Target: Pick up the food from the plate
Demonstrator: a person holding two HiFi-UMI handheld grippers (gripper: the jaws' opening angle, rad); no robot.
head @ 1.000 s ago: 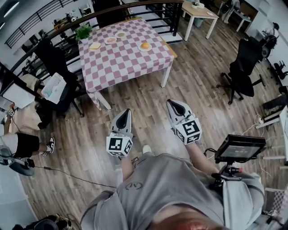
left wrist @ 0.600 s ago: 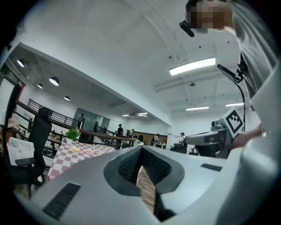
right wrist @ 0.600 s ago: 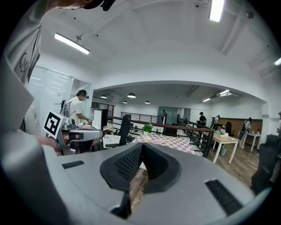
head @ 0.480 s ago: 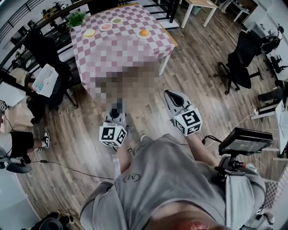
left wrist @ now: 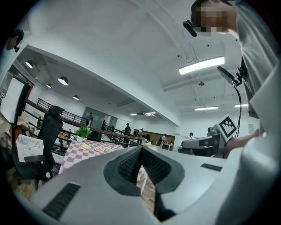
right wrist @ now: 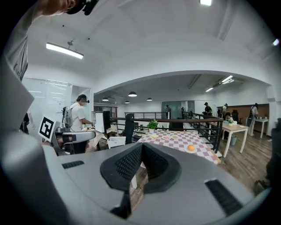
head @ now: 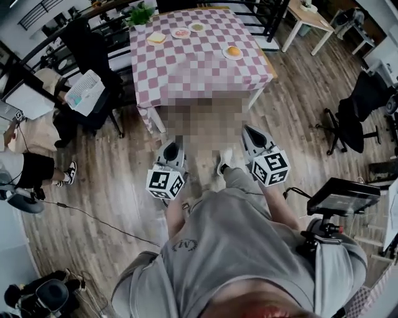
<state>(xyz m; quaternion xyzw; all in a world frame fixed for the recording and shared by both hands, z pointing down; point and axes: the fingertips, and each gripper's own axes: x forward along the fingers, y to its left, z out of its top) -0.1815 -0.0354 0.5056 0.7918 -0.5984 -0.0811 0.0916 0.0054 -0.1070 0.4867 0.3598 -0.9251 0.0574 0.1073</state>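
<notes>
Here the left gripper (head: 172, 149) and right gripper (head: 252, 132) have their jaws pressed together, empty. The food (head: 233, 51) lies well apart on the checked worktop (head: 199, 68).

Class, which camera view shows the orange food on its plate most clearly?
The head view: the orange food lies unobstructed, seen from above. The right gripper view shows it small and distant; the left gripper view does not show it.

I see a wood-plank floor (head: 298, 130), a pink-checked desk (head: 193, 62) at twelve o'clock, a black office chair (head: 357, 112) at two, and what looks like railing (head: 267, 18) behind.
</notes>
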